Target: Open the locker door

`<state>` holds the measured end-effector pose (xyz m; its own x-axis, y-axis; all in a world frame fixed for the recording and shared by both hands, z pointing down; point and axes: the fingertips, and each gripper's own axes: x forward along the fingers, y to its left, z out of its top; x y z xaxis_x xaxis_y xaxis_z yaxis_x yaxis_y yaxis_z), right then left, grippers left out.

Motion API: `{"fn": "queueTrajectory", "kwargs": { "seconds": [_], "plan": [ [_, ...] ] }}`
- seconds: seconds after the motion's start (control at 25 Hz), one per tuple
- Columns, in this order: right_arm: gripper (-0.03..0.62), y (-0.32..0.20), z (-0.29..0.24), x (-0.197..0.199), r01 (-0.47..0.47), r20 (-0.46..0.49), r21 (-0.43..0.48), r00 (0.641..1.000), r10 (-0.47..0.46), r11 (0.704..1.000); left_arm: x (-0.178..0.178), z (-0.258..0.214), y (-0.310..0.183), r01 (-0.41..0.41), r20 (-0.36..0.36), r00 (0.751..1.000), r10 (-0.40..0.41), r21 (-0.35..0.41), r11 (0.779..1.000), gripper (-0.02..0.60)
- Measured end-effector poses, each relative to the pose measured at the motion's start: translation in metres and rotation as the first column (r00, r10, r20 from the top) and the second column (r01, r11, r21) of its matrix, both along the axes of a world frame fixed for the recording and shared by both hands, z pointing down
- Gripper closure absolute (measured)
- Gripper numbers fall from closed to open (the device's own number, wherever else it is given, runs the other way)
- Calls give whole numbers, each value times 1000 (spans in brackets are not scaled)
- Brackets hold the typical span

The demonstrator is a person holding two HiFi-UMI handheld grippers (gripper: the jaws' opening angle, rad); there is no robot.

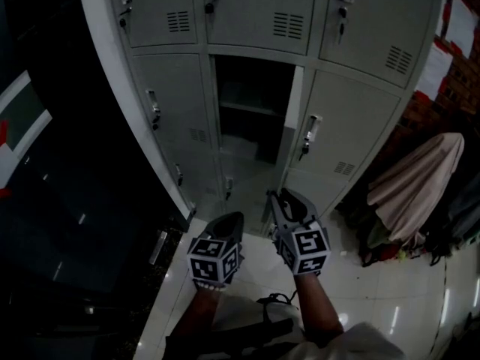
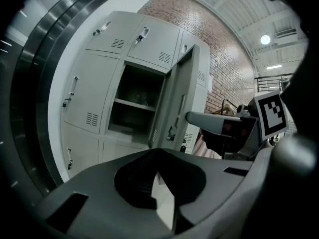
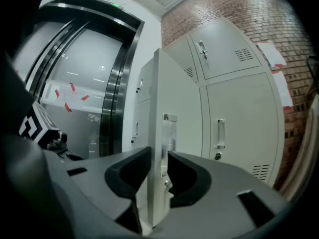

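Gloom swallows the open compartment [image 1: 247, 118]; I can pick out one shelf [image 2: 132, 104], and beyond it the interior is too dark to read. My right hand-held gripper [image 3: 158, 156] is clamped on the free edge of the locker door [image 3: 158, 108], a thin grey sheet-metal panel swung out edge-on toward me. My left hand-held gripper [image 2: 159, 156], smooth moulded grey plastic, hangs closed with nothing in it. Louvred vents [image 1: 289, 25] are pressed into the neighbouring doors.
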<state>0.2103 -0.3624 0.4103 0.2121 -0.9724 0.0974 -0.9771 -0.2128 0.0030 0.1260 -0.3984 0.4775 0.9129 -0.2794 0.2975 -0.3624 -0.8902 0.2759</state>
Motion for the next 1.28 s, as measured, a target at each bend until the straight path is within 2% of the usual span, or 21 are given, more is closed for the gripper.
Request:
{"fn": "queueTrajectory", "kwargs": {
  "seconds": [0.12, 0.28, 0.48, 0.72, 1.08, 1.28],
  "plan": [
    [474, 16, 5, 9, -54, -2, -26, 999, 54, 998, -2, 0, 9, -13, -3, 1000, 13, -9, 1000, 588],
    [477, 35, 0, 27, -105, -8, -15, 994, 105, 994, -6, 5, 21, -32, 9, 999, 32, -18, 999, 588],
    [524, 60, 1, 50, -184, -13, -6, 983, 184, 983, -12, 8, 32, -45, 19, 999, 45, -19, 999, 588],
    [534, 75, 3, 74, -222, -13, -16, 975, 222, 975, -17, 10, 44, -54, 31, 998, 55, -23, 998, 588],
    [534, 78, 3, 62, -232, -40, -38, 972, 230, 972, -43, 6, 52, -25, 23, 999, 25, -19, 1000, 588],
    [542, 86, 3, 36, -211, -29, -51, 977, 210, 976, -70, 2, 53, 11, 14, 1000, -11, -23, 1000, 588]
  ]
}}
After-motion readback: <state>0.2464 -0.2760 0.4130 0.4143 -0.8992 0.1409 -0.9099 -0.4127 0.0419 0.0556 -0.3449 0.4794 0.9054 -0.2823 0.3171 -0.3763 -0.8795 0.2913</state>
